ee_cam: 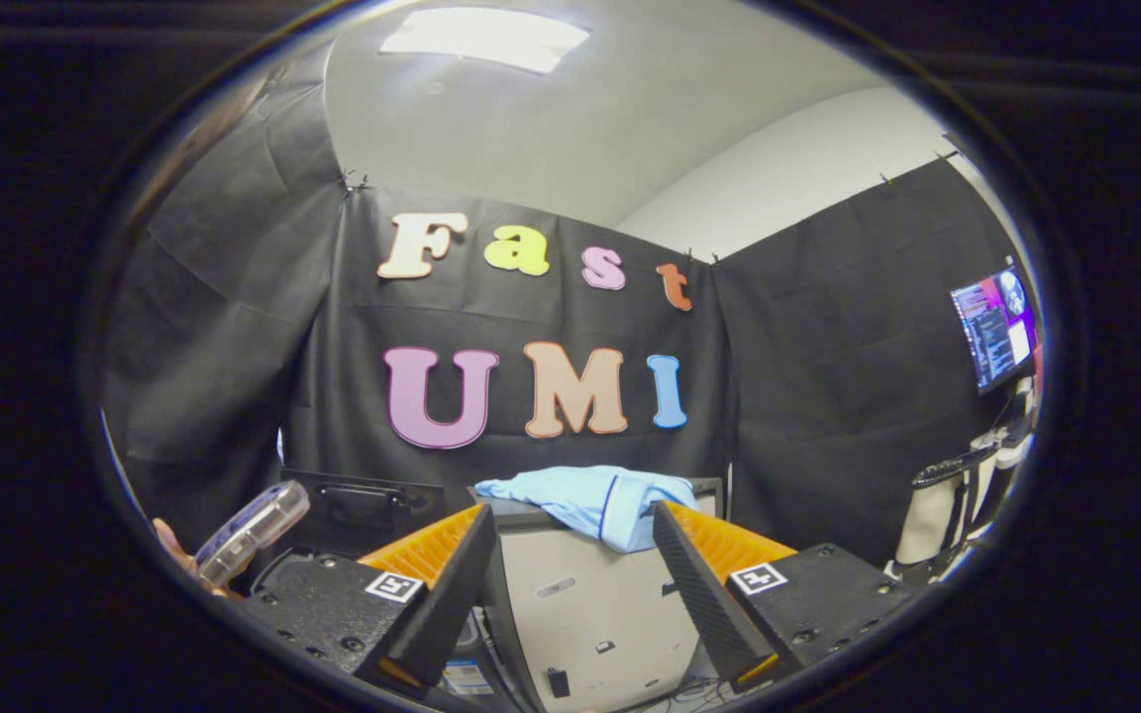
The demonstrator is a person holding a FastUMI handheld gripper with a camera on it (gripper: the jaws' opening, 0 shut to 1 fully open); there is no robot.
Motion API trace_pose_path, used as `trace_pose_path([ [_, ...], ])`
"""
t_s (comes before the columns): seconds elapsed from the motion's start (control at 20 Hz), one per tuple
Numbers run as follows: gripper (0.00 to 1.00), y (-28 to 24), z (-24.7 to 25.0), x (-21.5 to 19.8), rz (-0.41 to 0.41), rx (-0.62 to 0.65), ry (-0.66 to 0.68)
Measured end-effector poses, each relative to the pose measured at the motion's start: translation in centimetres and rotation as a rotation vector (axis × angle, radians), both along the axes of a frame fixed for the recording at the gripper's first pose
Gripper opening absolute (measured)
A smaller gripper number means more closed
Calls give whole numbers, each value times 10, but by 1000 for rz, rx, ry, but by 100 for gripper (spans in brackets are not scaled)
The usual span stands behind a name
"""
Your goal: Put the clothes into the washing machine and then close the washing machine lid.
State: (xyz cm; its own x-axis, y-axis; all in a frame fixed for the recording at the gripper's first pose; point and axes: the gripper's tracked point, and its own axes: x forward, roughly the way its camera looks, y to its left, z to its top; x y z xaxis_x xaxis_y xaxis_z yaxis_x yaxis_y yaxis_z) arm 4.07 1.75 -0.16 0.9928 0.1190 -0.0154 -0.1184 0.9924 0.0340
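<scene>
Bright ceiling panel [484, 40] glare overhead, dim black booth below, strong fisheye bending at edges.

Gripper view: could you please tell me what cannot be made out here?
- Washing machine: lid state hidden; the light blue garment covers its top.
- Garment's far side: behind its own folds.
- Clear object beside the open claw: cut off by the left finger.
</scene>
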Motion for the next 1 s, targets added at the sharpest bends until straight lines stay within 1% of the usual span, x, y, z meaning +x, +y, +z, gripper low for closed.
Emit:
trace_pose_path([
  [0.15, 97, 9, 12, 46, 68, 9, 17],
  [0.25, 97, 19, 10, 86, 120, -10, 64],
  [0.3, 97, 23, 6, 108, 128, -19, 94],
  [0.45, 98, 27, -25, 175, 120, -25, 213],
  [0.55, 98, 18, -57, 214, 83, -55, 300],
  [0.7, 99, 12, -89, 267, 34, -64, 369],
  [0.8, 98, 12, -120, 293, 24, -68, 452],
  [0.85, 98, 8, -136, 301, 6, -72, 503],
  [0.9, 98, 5, -151, 306, -8, -82, 553],
  [1.0, 98, 8, -169, 304, -3, -115, 610],
])
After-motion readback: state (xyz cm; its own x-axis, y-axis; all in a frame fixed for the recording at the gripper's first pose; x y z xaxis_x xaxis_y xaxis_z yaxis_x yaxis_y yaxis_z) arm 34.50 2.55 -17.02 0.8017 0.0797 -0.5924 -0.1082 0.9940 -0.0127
